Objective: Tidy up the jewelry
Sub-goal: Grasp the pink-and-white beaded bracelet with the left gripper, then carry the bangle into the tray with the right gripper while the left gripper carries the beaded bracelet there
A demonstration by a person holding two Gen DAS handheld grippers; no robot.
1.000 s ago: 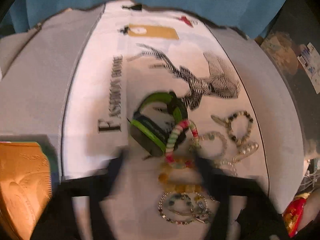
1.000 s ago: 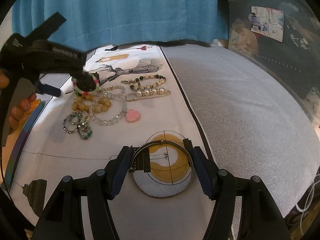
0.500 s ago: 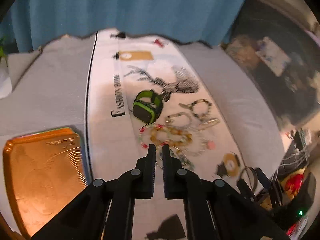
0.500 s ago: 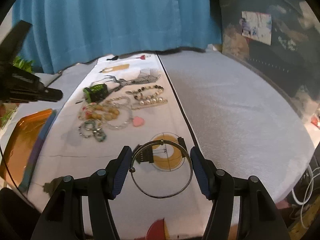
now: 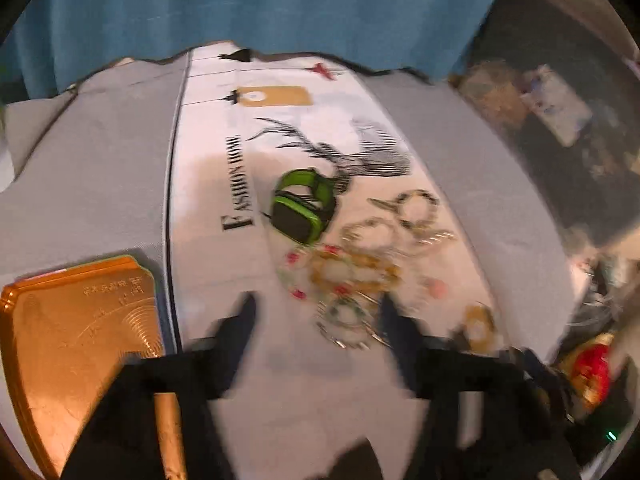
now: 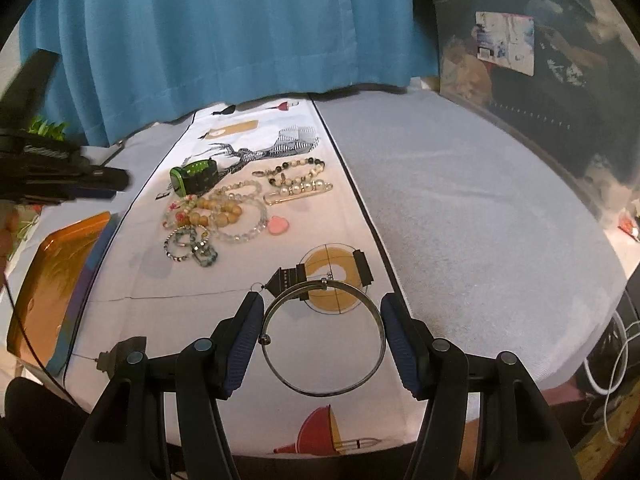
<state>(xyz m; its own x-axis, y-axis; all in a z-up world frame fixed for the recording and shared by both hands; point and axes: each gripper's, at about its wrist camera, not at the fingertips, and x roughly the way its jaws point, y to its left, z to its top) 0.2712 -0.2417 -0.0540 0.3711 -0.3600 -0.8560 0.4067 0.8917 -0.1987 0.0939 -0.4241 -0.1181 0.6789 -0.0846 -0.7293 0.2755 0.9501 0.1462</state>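
My right gripper [image 6: 322, 322] is shut on a thin silver bangle [image 6: 376, 322] and holds it above the printed white cloth [image 6: 248, 280]. A pile of beaded bracelets [image 6: 216, 216], a green and black watch [image 6: 194, 176], a pearl pin [image 6: 298, 191] and a pink heart charm [image 6: 278, 225] lie on the cloth ahead. My left gripper [image 5: 316, 316] is open and blurred, just short of the bracelets [image 5: 348, 272] and the watch [image 5: 302, 210]. It also shows at the left edge of the right wrist view [image 6: 100, 180].
An orange-gold tray [image 5: 76, 336] lies at the left on the grey table cover [image 6: 460, 208]; it also shows in the right wrist view [image 6: 52, 280]. A blue curtain [image 6: 224, 32] hangs behind. Cluttered dark shelves [image 6: 540, 80] stand at the right.
My left gripper was shut half a second ago and is now open, closer to the bracelet pile. My right gripper has lifted the bangle up off the cloth.
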